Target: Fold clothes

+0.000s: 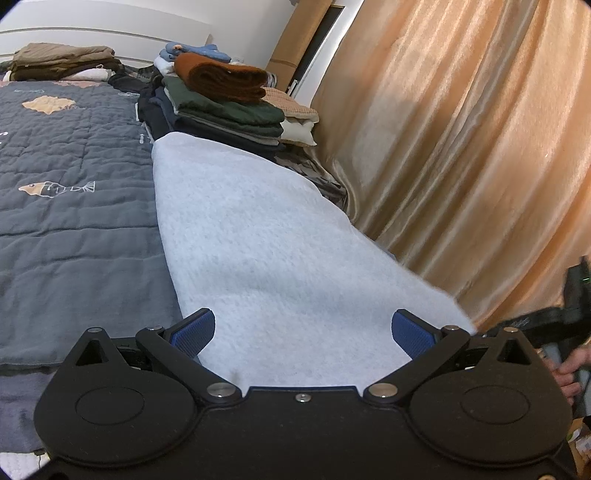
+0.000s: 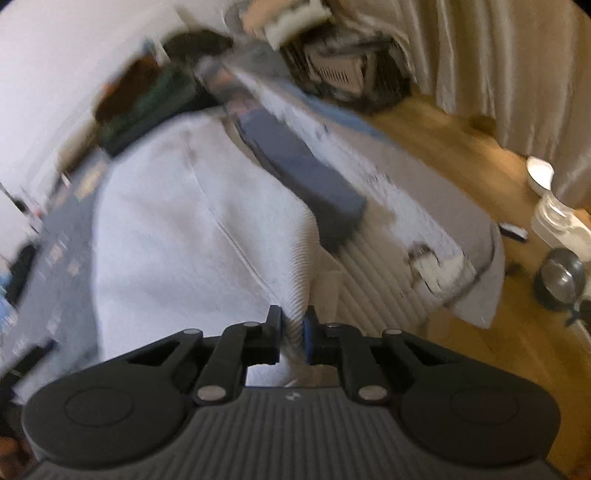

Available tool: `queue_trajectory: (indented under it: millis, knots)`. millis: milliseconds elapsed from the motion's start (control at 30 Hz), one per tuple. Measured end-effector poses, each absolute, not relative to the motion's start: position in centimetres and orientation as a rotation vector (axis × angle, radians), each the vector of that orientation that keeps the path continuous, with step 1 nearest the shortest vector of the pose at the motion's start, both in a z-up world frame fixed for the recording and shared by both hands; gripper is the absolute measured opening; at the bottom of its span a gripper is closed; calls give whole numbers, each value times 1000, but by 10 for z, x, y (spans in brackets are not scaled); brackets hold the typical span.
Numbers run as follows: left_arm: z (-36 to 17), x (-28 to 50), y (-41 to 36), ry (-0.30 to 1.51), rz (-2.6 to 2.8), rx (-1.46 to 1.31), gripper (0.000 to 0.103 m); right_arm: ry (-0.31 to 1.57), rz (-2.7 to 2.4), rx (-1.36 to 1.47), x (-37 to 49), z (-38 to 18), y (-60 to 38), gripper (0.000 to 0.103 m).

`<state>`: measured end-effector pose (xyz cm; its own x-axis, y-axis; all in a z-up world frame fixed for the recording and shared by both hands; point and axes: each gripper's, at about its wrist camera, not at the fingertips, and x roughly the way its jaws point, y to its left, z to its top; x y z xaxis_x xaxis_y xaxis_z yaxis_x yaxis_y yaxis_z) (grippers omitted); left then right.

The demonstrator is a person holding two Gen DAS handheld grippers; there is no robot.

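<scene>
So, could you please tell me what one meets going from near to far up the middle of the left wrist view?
left gripper, open → light grey garment spread on the bed → stack of folded dark clothes → rust-brown folded piece on top → white wall.

The bed [image 1: 74,229] wears a dark quilt [image 1: 66,155] with fish patterns; a pale grey garment [image 1: 258,251] lies spread along its edge; stacks of folded clothes [image 1: 225,107] sit beyond it.

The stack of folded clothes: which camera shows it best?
The left wrist view: the stack is sharp, with a brown piece on top of green ones. In the right wrist view the stack is only a blurred dark patch.
</scene>
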<state>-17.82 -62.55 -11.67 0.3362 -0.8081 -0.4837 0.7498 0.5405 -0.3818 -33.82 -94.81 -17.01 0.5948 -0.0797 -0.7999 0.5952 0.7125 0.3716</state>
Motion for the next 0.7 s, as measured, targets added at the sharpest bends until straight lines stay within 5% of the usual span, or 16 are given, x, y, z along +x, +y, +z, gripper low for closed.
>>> queue_trajectory:
  millis: [133, 400, 700]
  knots:
    - [-117, -177, -624, 693, -1012, -94, 103, 947, -459, 593, -319, -177, -943, 15]
    - [-119, -181, -628, 703, -1030, -67, 103, 762, -490, 616, -341, -127, -946, 20]
    - [-131, -206, -644, 714, -1106, 70, 103, 642, -367, 697, -304, -118, -959, 38]
